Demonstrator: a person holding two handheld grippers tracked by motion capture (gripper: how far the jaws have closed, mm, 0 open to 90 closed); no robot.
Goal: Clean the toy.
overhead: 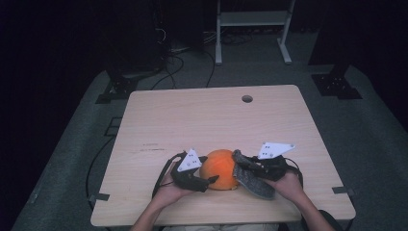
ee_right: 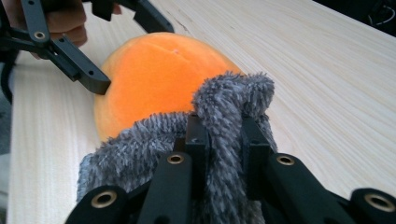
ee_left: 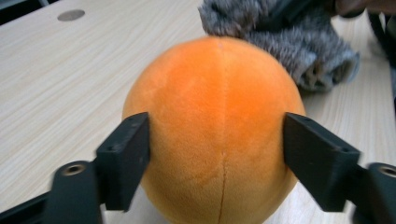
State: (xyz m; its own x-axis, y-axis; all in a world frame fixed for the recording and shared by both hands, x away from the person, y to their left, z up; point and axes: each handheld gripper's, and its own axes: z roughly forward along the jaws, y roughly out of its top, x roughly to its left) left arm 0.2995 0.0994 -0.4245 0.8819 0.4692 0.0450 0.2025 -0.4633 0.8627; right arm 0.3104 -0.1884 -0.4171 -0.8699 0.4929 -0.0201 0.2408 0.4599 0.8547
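An orange plush ball (overhead: 219,168) sits on the wooden table (overhead: 192,115) near its front edge. My left gripper (overhead: 207,171) reaches around it from the left. In the left gripper view the ball (ee_left: 219,126) sits between the jaws of that gripper (ee_left: 217,158), whose pads lie along its flanks without denting it. My right gripper (overhead: 240,161) is shut on a fold of a grey fuzzy sock (overhead: 255,183) that leans against the ball's right side. In the right gripper view the sock (ee_right: 233,93) bunches up between the jaws of that gripper (ee_right: 219,135), with the ball (ee_right: 154,79) just behind.
A round cable hole (overhead: 247,98) lies at the table's far side, right of centre. Beyond the table stand a white frame (overhead: 252,29), black stand feet (overhead: 337,84) and cables on the grey floor. Bare tabletop stretches behind and beside the ball.
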